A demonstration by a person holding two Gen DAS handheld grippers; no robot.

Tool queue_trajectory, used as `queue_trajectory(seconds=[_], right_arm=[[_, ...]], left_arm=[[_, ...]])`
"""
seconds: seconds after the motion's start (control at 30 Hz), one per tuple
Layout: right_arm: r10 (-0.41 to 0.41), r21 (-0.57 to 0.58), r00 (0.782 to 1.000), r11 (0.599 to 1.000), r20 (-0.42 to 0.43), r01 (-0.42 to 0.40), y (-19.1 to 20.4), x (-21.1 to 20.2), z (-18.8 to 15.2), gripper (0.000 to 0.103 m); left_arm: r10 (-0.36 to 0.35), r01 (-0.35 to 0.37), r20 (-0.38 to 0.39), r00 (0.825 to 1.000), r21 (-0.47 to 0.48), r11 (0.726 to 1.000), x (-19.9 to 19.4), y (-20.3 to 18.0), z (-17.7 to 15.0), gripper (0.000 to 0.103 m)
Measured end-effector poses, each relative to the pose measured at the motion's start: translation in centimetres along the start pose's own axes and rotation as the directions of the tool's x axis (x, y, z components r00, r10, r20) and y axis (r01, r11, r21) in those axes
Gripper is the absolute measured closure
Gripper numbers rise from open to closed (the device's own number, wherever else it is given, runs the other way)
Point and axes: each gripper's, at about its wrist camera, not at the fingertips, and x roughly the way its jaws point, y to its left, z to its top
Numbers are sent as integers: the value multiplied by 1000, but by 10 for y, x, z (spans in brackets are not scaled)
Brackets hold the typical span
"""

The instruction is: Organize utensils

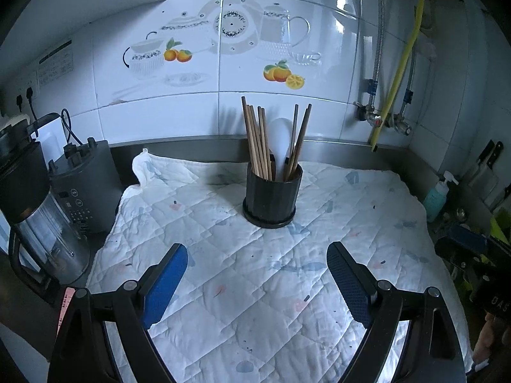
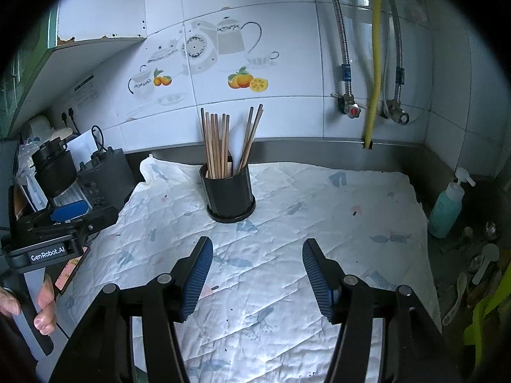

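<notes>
A black ribbed utensil holder point(image 1: 272, 196) point(image 2: 228, 193) stands upright on the white quilted cloth point(image 1: 255, 287) point(image 2: 319, 217), near the back wall. Several wooden chopsticks point(image 1: 258, 142) point(image 2: 217, 145) and a white spoon point(image 1: 281, 146) stick out of it. My left gripper point(image 1: 257, 249) hovers over the cloth in front of the holder, open, with nothing between its blue pads. My right gripper point(image 2: 257, 242) is also open and empty, a little in front of the holder and to its right. In the right wrist view the left gripper point(image 2: 68, 212) shows at the left edge, held by a hand point(image 2: 44, 306).
A blender jar point(image 1: 48, 223) and a dark appliance base point(image 1: 86, 188) point(image 2: 105, 175) stand left of the cloth. A teal soap pump bottle point(image 2: 447, 206) point(image 1: 439, 196), white spoons point(image 2: 485, 261) and knives point(image 1: 488, 162) sit at the right. Water valves point(image 2: 353, 108) and a yellow hose point(image 2: 373, 73) line the tiled wall.
</notes>
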Motion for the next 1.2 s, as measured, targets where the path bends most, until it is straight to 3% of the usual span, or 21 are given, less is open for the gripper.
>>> queue_trajectory(seconds=[1.2], right_arm=[[-3, 23, 1000, 1000, 2, 3, -3, -6, -3, 39]], left_arm=[[5, -5, -3, 1000, 14, 1000, 1, 1, -10, 7]])
